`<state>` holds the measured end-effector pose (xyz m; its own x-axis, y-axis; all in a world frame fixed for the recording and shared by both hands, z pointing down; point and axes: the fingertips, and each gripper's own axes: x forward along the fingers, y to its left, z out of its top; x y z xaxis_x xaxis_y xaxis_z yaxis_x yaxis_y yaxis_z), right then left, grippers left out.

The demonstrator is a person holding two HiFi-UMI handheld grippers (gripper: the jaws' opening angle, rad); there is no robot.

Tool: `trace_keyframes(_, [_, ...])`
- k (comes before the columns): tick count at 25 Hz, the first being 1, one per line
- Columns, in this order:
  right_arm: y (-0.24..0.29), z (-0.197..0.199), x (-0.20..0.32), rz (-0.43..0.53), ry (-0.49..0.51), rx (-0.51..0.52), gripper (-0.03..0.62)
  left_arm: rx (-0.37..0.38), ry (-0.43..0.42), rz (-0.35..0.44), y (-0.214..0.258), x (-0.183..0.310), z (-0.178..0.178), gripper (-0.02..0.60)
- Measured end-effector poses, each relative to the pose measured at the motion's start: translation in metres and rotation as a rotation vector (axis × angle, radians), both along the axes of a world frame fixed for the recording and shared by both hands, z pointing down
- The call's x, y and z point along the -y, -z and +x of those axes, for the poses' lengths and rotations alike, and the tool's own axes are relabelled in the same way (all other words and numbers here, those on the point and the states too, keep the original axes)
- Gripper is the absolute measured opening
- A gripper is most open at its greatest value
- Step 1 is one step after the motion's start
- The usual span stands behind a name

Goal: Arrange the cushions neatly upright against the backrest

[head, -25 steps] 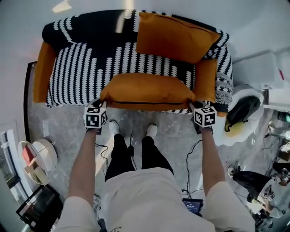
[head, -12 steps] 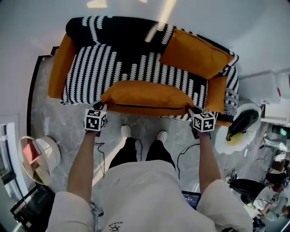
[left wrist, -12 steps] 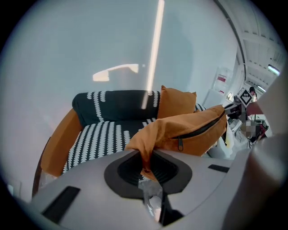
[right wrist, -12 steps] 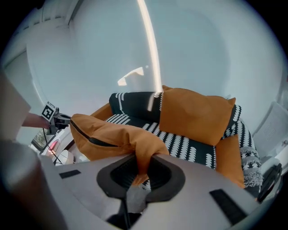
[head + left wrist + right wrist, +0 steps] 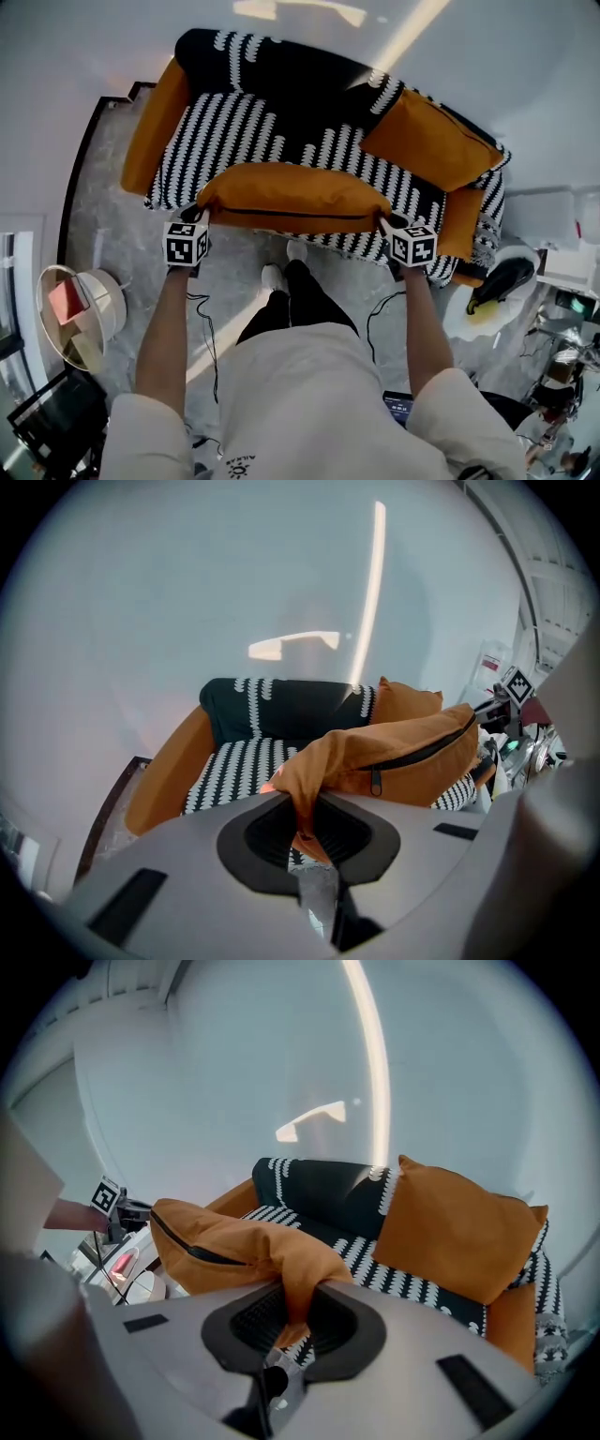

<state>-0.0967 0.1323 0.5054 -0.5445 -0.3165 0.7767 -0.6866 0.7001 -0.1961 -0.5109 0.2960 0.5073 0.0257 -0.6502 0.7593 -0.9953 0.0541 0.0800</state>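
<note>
Held cushion (image 5: 295, 197): orange cloth, matt, suede-like nap; dark zip (image 5: 422, 752) along seam. 2nd cushion (image 5: 427, 141): same orange cloth. Sofa (image 5: 216, 141): woven blk/wht patterned cover, matt; arms orange fabric. Floor (image 5: 103, 225): grey marble-look tile, glossy. Left hand-held gripper (image 5: 303, 832) & right hand-held gripper (image 5: 291, 1321): grey matt plastic shells, blk ribbed jaw lining.

Cushion (image 5: 291, 195) at front edge of sofa (image 5: 234, 141)

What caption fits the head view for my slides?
Orange cushion held by its ends in left gripper and right gripper at the striped sofa.
</note>
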Motion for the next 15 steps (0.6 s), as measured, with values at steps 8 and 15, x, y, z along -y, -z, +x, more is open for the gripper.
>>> trace_keyframes(8, [-0.016,-0.054,0.039,-0.075,0.004,0.083,0.057,0.047,0.098,-0.048,0.003,0.033,-0.052,0.054])
trace_keyframes(15, [-0.033,-0.095,0.072,-0.12,0.03,0.108,0.057,0.073,0.151,-0.088,-0.002,0.068,-0.094,0.054])
